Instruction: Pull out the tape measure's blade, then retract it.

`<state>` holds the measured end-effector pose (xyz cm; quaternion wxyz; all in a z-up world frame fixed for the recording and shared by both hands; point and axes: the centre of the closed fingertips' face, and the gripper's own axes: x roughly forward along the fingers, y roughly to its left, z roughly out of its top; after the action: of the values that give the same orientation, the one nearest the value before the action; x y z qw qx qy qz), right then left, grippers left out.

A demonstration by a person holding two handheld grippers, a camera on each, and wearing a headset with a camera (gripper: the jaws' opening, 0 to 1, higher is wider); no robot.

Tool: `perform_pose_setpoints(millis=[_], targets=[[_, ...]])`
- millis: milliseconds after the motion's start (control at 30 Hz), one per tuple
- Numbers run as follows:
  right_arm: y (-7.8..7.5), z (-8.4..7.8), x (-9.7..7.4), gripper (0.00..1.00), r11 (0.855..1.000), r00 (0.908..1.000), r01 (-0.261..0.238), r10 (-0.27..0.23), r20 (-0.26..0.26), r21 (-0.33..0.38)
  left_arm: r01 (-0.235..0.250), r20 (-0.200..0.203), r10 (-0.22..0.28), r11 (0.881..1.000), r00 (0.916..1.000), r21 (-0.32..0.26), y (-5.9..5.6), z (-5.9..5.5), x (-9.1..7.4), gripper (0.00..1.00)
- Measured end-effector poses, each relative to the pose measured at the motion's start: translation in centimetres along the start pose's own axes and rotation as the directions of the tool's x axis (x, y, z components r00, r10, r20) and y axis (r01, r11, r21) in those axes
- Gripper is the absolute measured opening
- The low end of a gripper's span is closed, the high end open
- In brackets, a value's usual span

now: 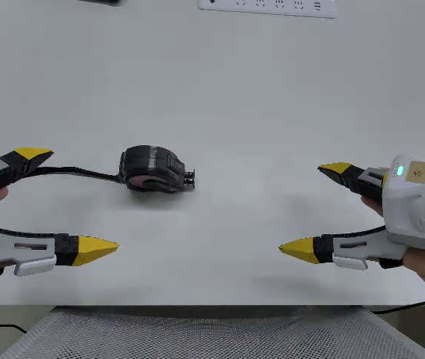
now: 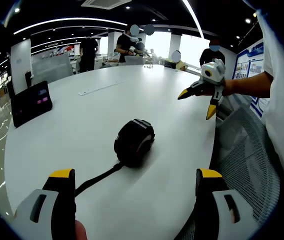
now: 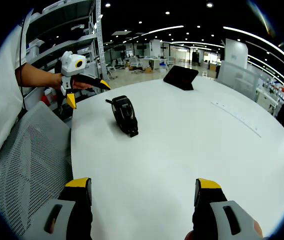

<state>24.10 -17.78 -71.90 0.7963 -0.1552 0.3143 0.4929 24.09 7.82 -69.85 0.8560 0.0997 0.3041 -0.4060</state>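
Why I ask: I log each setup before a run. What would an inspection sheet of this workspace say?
Surface: white table, mostly bare.
Job's things: tape measure lying on it, blade in; its black strap trails toward the left hand-held gripper.
Clutter: white strip and dark tablet on the far side.
Grippers: left and right hand-held gripper open, both off the tape measure.
Cables: dark cable below the near edge.
Surroundings: mesh chair back; open office with people.

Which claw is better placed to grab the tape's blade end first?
Probably the right gripper: the blade tip of the tape measure points toward its open jaws, while the left gripper faces the strap side.
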Motion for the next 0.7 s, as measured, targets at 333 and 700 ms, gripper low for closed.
perform_pose_setpoints(millis=[333,700], targets=[[-0.08,0.14,0.06,0.85,1.000,0.9999,0.006,-0.006,0.008,-0.003,0.001,-0.008,-0.001,1.000,1.0000,0.001,0.00,-0.26,0.13,0.98],[-0.07,0.44,0.06,0.83,1.000,0.9995,0.003,-0.003,0.031,0.005,0.000,-0.003,0.000,1.000,1.0000,-0.012,0.17,-0.38,0.05,0.96]])
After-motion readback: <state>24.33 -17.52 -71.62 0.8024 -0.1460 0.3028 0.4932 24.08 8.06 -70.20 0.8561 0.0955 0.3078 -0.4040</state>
